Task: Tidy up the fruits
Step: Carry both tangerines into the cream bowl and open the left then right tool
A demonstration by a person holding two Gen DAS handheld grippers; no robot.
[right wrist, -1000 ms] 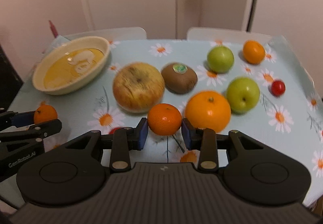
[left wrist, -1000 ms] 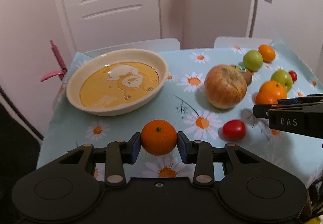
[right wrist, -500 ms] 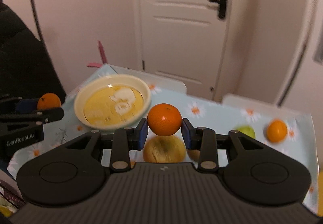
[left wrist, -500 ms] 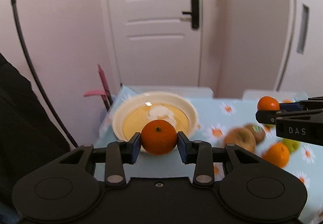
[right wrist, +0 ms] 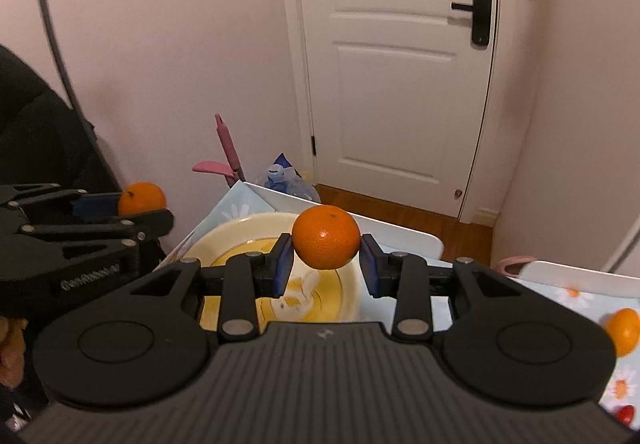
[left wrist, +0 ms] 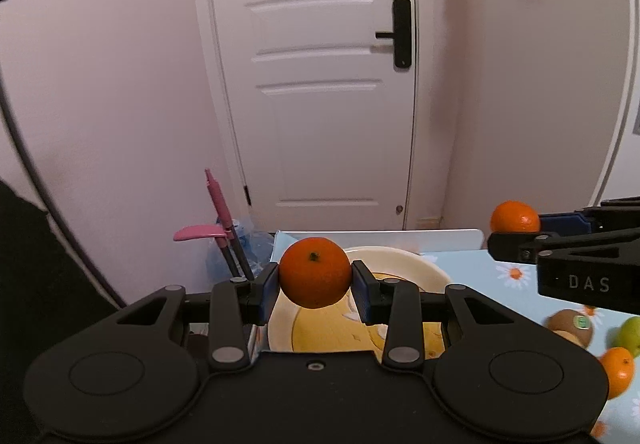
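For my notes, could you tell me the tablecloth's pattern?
Light blue tablecloth with white-and-orange daisies; left wrist view.

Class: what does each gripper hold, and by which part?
Left gripper and right gripper each clamp a mandarin by its opposite sides.

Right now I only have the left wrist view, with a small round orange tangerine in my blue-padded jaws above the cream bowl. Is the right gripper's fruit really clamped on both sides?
Observer: Yes. In the right wrist view both blue pads press the second small orange tangerine held by the right gripper.
Operator: Is it over the bowl too?
Observer: It appears in front of the round cream bowl; whether it is directly above, I cannot tell.
Operator: Anything in the bowl?
Observer: The part I can see holds no fruit, only a white printed figure on the yellow base.
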